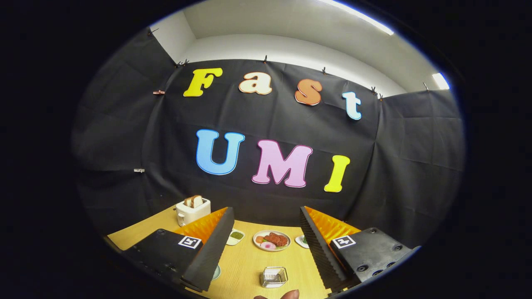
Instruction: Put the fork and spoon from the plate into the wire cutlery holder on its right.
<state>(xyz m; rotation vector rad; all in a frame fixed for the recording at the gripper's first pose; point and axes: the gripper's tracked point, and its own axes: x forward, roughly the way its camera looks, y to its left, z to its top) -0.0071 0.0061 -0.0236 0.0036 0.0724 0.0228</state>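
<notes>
Right at the near edge of the table [245,265], a fingertip [289,294] pokes in, someone's hand I think, just in front of the wire holder [274,276]. My gripper [263,249] is released, fingers spread wide, nothing between them but bare wood, held high and tipped up so I see more wall than table. The wire holder sits between my fingers, close in; looks empty, though I can't be sure at this size. A greenish dish edge [217,272] peeks from under my left finger [210,249], touching nothing I can see. Could be the plate with the fork and spoon, since the holder should be to its right, but the cutlery is hidden, so can't tell.

Further out, a plate of food [272,240] with meat and something pink, placed centre like a table setting. Small side dishes flank it: one with green stuff [235,236] beside my left finger, another [302,241] half hidden by my right finger [318,249]. Far left, a white toaster [193,211] with bread sticking up.

Judgement: nothing grabbed yet, task at start; I need to tilt down to find the cutlery.
</notes>
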